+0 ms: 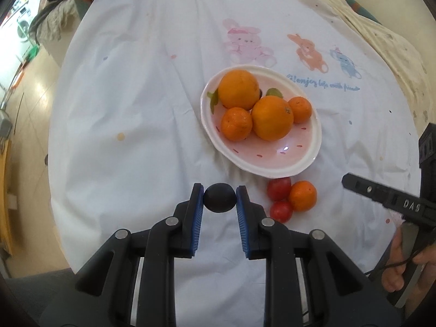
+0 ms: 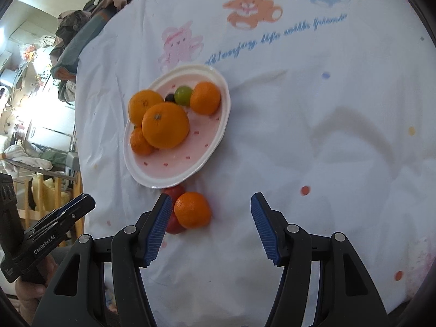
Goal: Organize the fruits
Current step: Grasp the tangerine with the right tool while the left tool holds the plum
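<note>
My left gripper [image 1: 219, 198] is shut on a dark plum [image 1: 219, 197], held just short of the pink oval plate [image 1: 275, 160]. The plate holds two large oranges [image 1: 239, 89], two mandarins [image 1: 236, 123], a green fruit [image 2: 183, 95] and a small dark fruit [image 2: 169, 97]. A loose mandarin [image 1: 302, 195] and two red tomatoes [image 1: 278, 188] lie on the cloth by the plate's near rim. My right gripper [image 2: 208, 212] is open and empty, and the loose mandarin [image 2: 192, 210] lies by its left finger. The right gripper also shows in the left wrist view [image 1: 381, 194].
A white tablecloth [image 1: 136, 109] with printed cartoon bunnies and blue lettering covers the round table. Clothes are piled on furniture [image 2: 79, 32] past the table's far left edge. A woven mat [image 1: 381, 35] lies at the far right.
</note>
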